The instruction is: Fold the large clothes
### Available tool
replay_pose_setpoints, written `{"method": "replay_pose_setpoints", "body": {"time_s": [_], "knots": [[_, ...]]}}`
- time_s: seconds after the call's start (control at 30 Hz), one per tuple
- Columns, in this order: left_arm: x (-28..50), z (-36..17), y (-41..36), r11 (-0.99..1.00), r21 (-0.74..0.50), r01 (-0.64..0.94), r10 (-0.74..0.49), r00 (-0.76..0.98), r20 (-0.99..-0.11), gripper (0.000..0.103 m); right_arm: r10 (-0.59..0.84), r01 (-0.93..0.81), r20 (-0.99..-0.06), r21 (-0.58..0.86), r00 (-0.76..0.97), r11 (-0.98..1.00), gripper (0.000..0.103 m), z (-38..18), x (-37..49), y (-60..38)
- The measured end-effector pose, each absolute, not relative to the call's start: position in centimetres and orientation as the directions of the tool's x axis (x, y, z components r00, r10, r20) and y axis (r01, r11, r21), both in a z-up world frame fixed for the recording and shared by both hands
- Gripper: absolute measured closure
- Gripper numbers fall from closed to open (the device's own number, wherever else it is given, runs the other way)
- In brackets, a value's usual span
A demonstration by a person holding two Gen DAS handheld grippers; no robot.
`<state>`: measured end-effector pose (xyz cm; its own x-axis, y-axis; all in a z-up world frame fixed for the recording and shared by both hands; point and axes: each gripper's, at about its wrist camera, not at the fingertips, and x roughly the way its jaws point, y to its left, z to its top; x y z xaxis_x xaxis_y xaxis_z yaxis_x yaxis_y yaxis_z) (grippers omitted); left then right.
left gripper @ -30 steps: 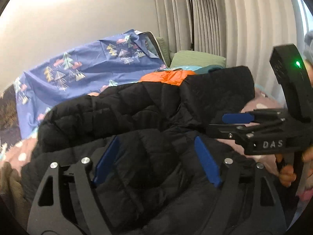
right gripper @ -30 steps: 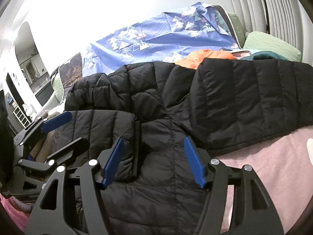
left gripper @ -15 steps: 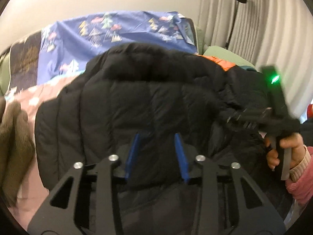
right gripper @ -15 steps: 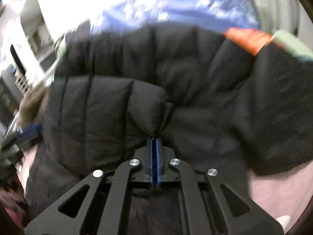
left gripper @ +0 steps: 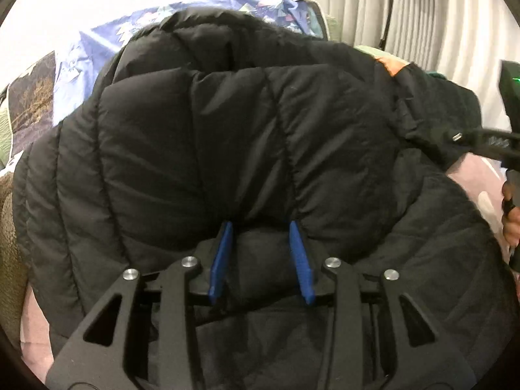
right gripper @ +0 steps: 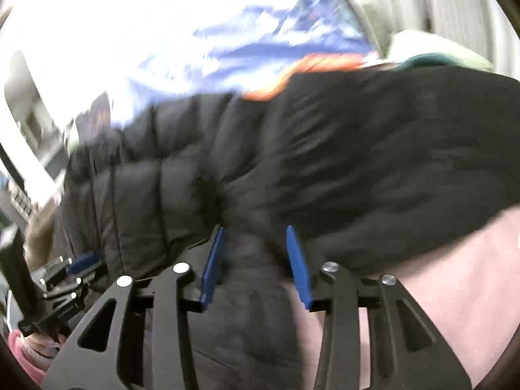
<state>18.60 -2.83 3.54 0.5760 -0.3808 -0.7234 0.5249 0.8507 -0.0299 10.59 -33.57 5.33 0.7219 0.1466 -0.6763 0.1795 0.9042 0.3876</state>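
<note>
Left wrist view: the left gripper [left gripper: 260, 253] pinches a bunched fold of the black puffer jacket [left gripper: 247, 130] on the bed; its jaws have just eased slightly. Keep both grips level while carrying the fold over. Right wrist view, blurred: the right gripper [right gripper: 256, 260] has just been opening around jacket fabric, so whether it grasps I cannot tell. No readable writing.

1. puffer jacket [left gripper: 247, 136]: black, quilted.
2. left tool [left gripper: 260, 256] pads: blue; frame black.
3. duvet cover [left gripper: 94, 52]: blue, small tree print.
4. bed sheet [right gripper: 448, 279]: pink.
5. garment [right gripper: 312, 68] behind: orange.
</note>
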Motion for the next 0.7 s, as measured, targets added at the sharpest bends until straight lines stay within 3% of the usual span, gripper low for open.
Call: {"method": "replay_pose_setpoints", "body": {"time_s": [0.1, 0.23, 0.37, 0.53, 0.57, 0.6, 0.63, 0.7], "knots": [[17.6, 5.4, -4.0, 0.824, -0.052, 0.565, -0.434, 0.569, -0.698, 0.063, 0.043, 0.340, -0.649, 0.453, 0.760, 0.824, 0.056, 5.4, 7.3, -40.9], [15.6, 7.3, -7.0, 0.749, -0.083, 0.657, -0.530, 0.520, -0.670, 0.058, -0.028, 0.512, -0.589, 0.677, 0.808, 0.528, 0.046, 2.4, 2.0, -51.7], [15.5, 6.8, -11.4, 0.701, -0.035, 0.712, -0.526, 0.483, -0.700, 0.058, -0.091, 0.557, -0.555, 0.785, 0.827, 0.273, 0.017, -0.9, -1.4, -58.2], [17.8, 4.4, -15.0, 0.713, -0.050, 0.699, -0.483, 0.439, -0.758, 0.064, -0.115, 0.476, -0.462, 0.860, 0.880, 0.187, 0.011, -2.2, -1.1, -60.7], [18.4, 4.1, -15.5, 0.718, -0.054, 0.694, -0.478, 0.435, -0.763, 0.067, -0.098, 0.465, -0.454, 0.864, 0.885, 0.194, 0.014, -2.2, -0.3, -61.0], [18.7, 4.0, -15.7, 0.721, -0.059, 0.690, -0.476, 0.432, -0.766, 0.069, -0.086, 0.462, -0.454, 0.865, 0.887, 0.195, 0.035, -2.4, 0.4, -61.4], [19.2, 3.9, -16.0, 0.725, -0.070, 0.685, -0.479, 0.429, -0.766, 0.070, -0.068, 0.462, -0.458, 0.865, 0.886, 0.195, 0.050, -2.6, 0.9, -61.6], [19.6, 4.1, -16.1, 0.733, -0.090, 0.674, -0.488, 0.430, -0.759, 0.071, -0.074, 0.476, -0.471, 0.858, 0.879, 0.196, 0.097, -2.5, 0.5, -62.1]]}}
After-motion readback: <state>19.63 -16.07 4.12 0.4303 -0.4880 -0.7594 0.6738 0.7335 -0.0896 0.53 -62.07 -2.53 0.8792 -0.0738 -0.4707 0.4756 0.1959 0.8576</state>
